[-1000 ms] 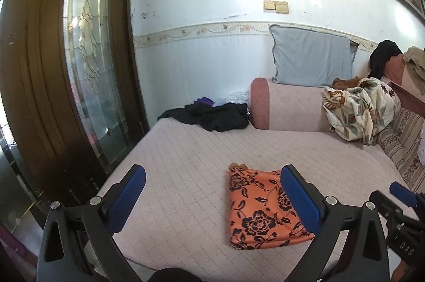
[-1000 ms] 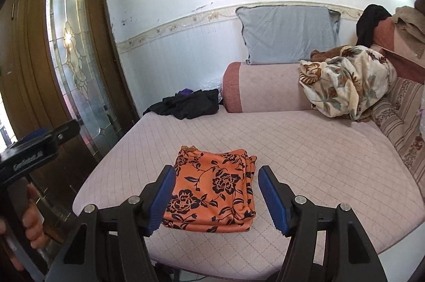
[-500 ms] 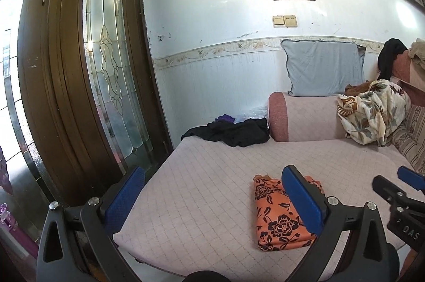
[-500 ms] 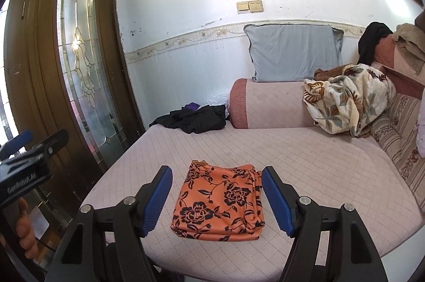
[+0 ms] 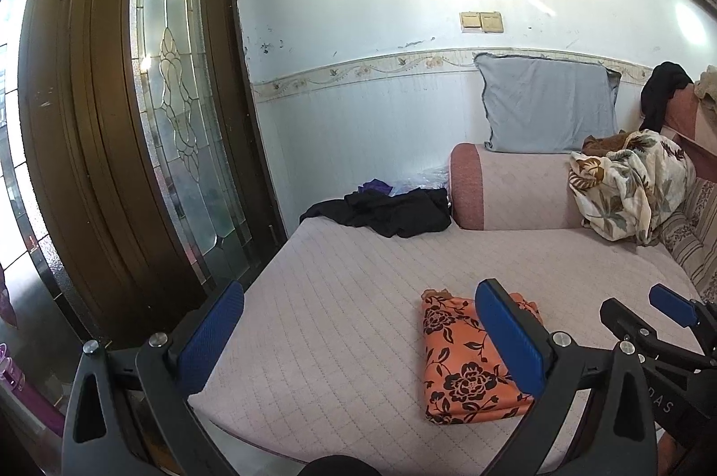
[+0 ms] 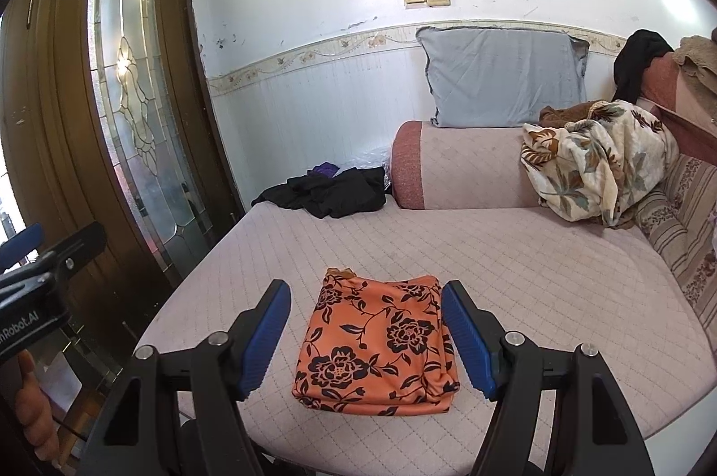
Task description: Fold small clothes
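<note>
- From my right gripper (image 6: 365, 335) I look down on the folded orange cloth with black flowers (image 6: 378, 346), lying flat near the front edge of the pale pink quilted mattress (image 6: 515, 274).
- The blue pads of that gripper stand spread, one to each side of the cloth in the view, gripping nothing.
- My left gripper (image 5: 358, 335) is likewise released and empty; from it the cloth (image 5: 461, 359) sits to the right, partly behind the right-hand finger.
- A crumpled black garment (image 6: 334, 191) lies at the mattress's far left corner, with a bit of purple fabric behind it.
- A pink cylindrical bolster (image 6: 461, 166) lies across the far end, a grey-blue square pillow (image 6: 499, 75) leaning on the wall above it.
- A cream blanket with a leaf print (image 6: 596, 162) is heaped to the right, beside a striped cushion (image 6: 681, 216).
- To the left stands a dark wooden door with a leaded glass pane (image 5: 174, 108).
- The white wall (image 5: 358, 5) carries a floral border strip, a pair of beige switches (image 5: 481, 22) and a framed picture at the upper right.
</note>
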### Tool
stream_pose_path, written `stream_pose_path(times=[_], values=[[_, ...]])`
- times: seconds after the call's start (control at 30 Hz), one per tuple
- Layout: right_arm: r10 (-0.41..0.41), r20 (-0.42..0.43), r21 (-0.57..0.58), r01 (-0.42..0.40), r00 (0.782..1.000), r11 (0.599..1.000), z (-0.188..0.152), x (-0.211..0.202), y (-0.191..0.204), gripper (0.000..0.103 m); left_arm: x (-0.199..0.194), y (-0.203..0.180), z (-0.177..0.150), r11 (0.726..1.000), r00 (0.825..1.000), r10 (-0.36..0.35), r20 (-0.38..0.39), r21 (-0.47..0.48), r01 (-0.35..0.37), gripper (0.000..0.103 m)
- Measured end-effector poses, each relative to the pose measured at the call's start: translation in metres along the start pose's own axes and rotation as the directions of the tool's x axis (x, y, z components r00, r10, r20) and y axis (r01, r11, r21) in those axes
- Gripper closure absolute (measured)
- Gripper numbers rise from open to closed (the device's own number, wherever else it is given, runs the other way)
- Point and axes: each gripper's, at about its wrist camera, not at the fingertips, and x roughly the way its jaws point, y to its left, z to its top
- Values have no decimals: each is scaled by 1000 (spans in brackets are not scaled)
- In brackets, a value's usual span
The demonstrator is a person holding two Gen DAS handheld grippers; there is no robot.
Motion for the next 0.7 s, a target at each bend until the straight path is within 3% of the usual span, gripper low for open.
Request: stream_pose_path(times=[0.7], values=[[-19,-48,11,19,999,1000,-3,24,-3,30,23,8,4,999,999,-35,-36,-6,35,0]])
